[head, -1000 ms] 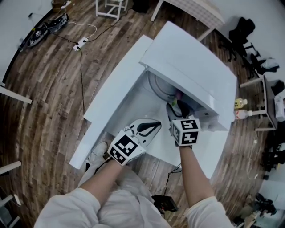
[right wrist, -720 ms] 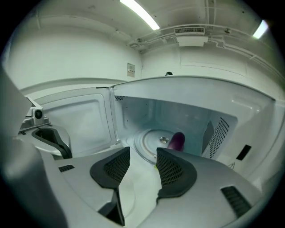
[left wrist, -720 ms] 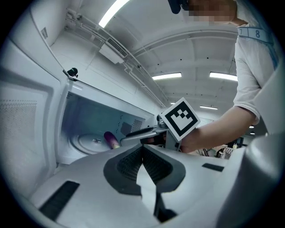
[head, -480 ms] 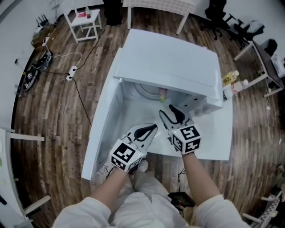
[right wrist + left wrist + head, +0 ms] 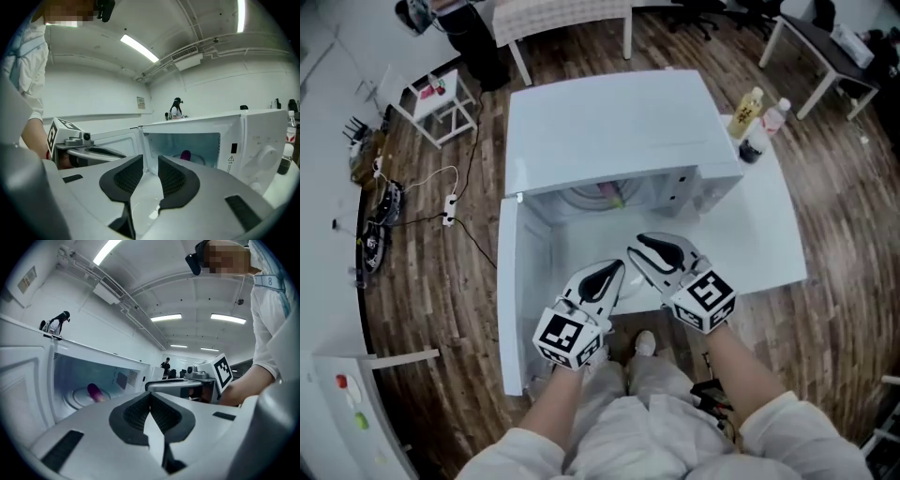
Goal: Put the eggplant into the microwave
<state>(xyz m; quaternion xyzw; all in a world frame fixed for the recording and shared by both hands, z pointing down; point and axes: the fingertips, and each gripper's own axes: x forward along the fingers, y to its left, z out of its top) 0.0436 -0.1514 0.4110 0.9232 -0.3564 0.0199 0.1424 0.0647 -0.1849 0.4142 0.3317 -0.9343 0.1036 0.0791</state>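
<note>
The purple eggplant (image 5: 607, 190) lies on the turntable inside the open white microwave (image 5: 609, 131); it also shows in the left gripper view (image 5: 95, 391) and the right gripper view (image 5: 185, 154). My left gripper (image 5: 612, 274) hovers in front of the opening, empty, with its jaws shut (image 5: 151, 411). My right gripper (image 5: 649, 247) is beside it on the right, outside the cavity. Its jaws (image 5: 151, 173) are closing with a narrow gap and nothing between them. Neither gripper touches the eggplant.
The microwave door (image 5: 514, 309) stands swung open at the left. The microwave sits on a white table (image 5: 769, 234). Bottles (image 5: 748, 112) stand at the table's far right corner. Cables and a power strip (image 5: 450, 208) lie on the wooden floor.
The right gripper has drawn back out of the microwave and its jaws have narrowed. The left gripper rose slightly. The eggplant stays inside. The head view swung round.
</note>
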